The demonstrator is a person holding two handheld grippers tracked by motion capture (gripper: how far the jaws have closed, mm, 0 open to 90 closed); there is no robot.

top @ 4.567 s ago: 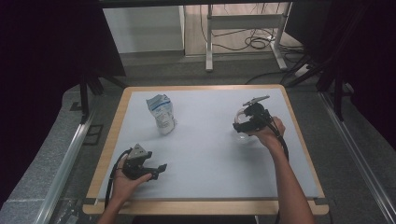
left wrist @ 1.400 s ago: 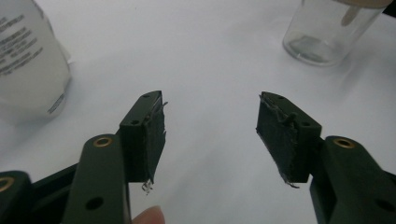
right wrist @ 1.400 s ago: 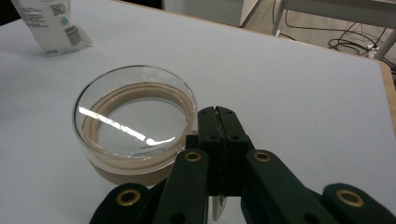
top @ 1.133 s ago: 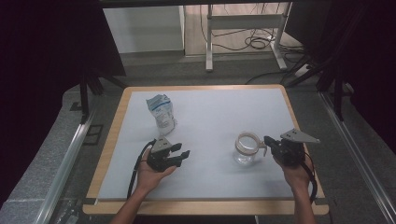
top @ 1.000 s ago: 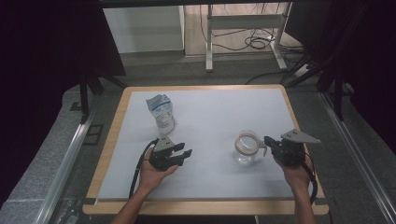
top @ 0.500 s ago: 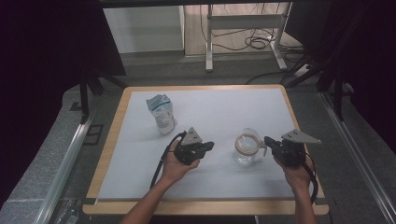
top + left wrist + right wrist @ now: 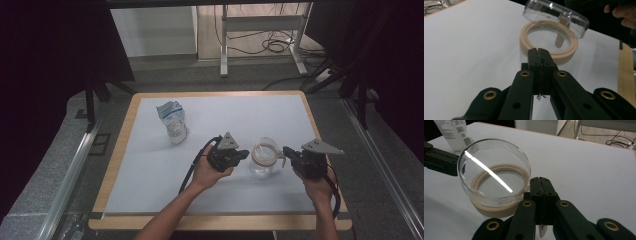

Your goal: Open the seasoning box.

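Observation:
A clear glass jar [image 7: 263, 162] with a beige rim ring [image 7: 564, 53] stands right of centre on the white table. Its round glass lid [image 7: 554, 13] hangs tilted above the ring. My right gripper [image 7: 286, 150] comes in from the jar's right; its jaws [image 7: 540, 180] are shut at the edge of the lid [image 7: 494, 167], holding it up. My left gripper [image 7: 245, 154] is just left of the jar. It points at the ring with jaws [image 7: 539, 51] shut on nothing, their tip a little short of the ring. The left gripper [image 7: 439, 161] shows beyond the jar.
A white and blue paper bag [image 7: 172, 122] stands upright at the back left, its label [image 7: 451, 132] also visible. The table has a wooden rim [image 7: 220, 221]. A metal stand and floor cables [image 7: 260, 30] lie beyond the far edge. Dark curtains flank both sides.
My left gripper has travelled right across the table, from near the bag up to the jar, and its jaws have closed. The right gripper and the jar have stayed put.

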